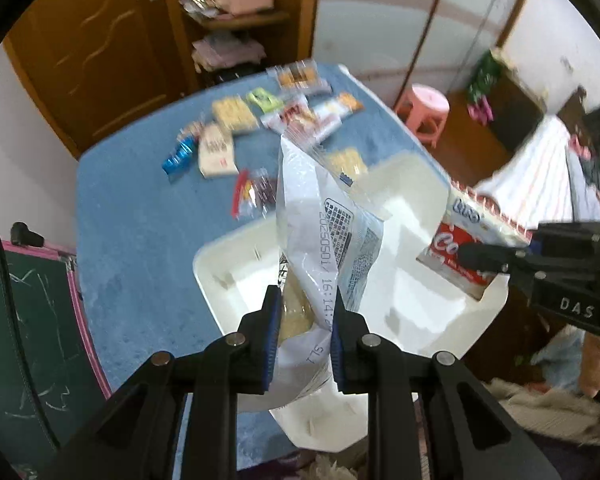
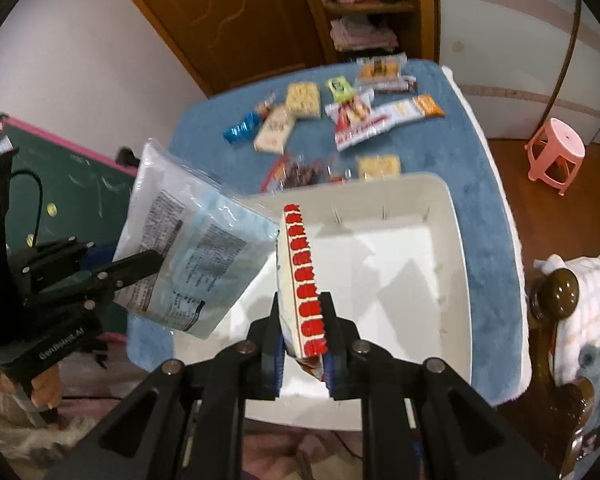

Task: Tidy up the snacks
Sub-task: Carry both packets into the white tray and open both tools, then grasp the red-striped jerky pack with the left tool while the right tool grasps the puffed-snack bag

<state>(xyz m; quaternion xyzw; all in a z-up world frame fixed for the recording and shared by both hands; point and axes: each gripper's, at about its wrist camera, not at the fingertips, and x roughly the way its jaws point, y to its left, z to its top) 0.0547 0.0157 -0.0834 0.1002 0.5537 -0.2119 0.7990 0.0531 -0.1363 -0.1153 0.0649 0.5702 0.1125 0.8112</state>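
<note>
- Nearest the left wrist camera, the left tool [image 1: 305, 334] is clamped on the lower part of a white snack bag [image 1: 320, 216], which stands up between its fingers, over the near left part of the white bin [image 1: 416, 172].
- The right tool [image 2: 303, 334] is clamped on the bottom edge of a red-and-white snack pack [image 2: 300, 276], held on edge above the bin's near side.
- Progress, as I judge it: barely begun. The bin's floor looks bare in both views; the two held packs are the first about to go in.
- Still left on the blue worktop [image 2: 476, 184], beyond the bin's far rim: a loose scatter of snacks [image 2: 340, 108], among them a blue-wrapped one [image 2: 242, 128], cracker packs and a long white-and-orange bar.
- Room to move: the bin is wide and open-topped, so both packs have space to drop side by side. The two tools are near each other, and the white bag's corner comes just beside the red pack.
- The bin's near edge seems to overhang the worktop's near edge; a green board [image 2: 80, 176] lies to the left, past the edge.
</note>
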